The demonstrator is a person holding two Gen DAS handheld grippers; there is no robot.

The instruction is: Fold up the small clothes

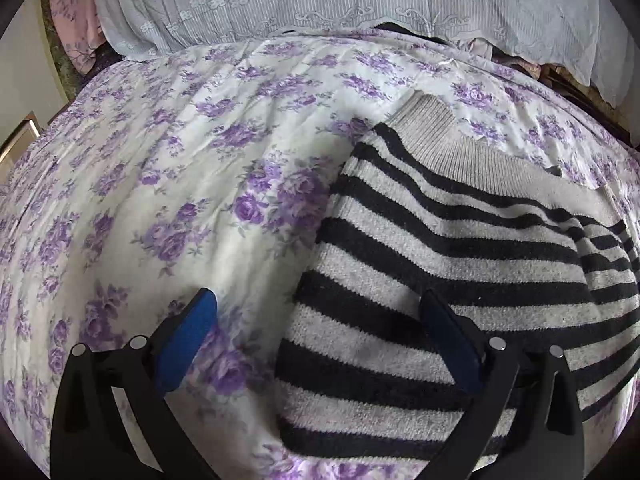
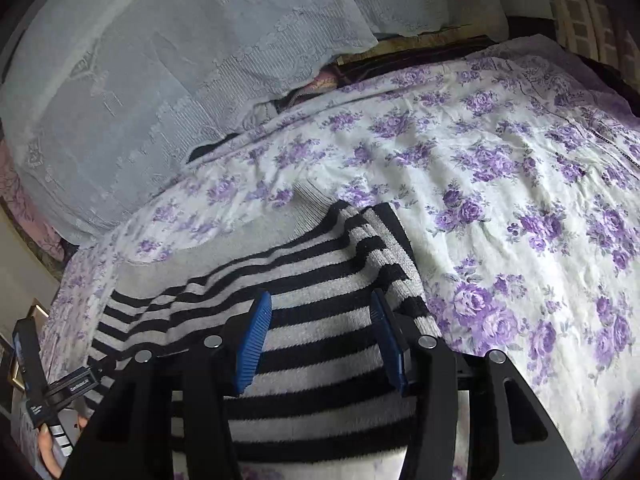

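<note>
A black-and-grey striped knit sweater [image 1: 440,248] lies flat on a bed sheet printed with purple flowers [image 1: 180,152]. Its plain grey ribbed band [image 1: 472,156] points toward the far side. My left gripper [image 1: 320,320] is open wide above the sweater's left edge, one blue pad over the sheet and the other over the stripes. In the right wrist view the same sweater [image 2: 320,280] fills the lower middle. My right gripper [image 2: 320,320] hovers over it with its blue pads apart and nothing pinched between them.
A pale lace-trimmed cover [image 1: 320,0] is draped along the far side of the bed [image 2: 140,100]. Bare floral sheet [image 2: 520,200] stretches to the right of the sweater. At the lower left of the right wrist view a hand [image 2: 48,452] grips the other tool's handle.
</note>
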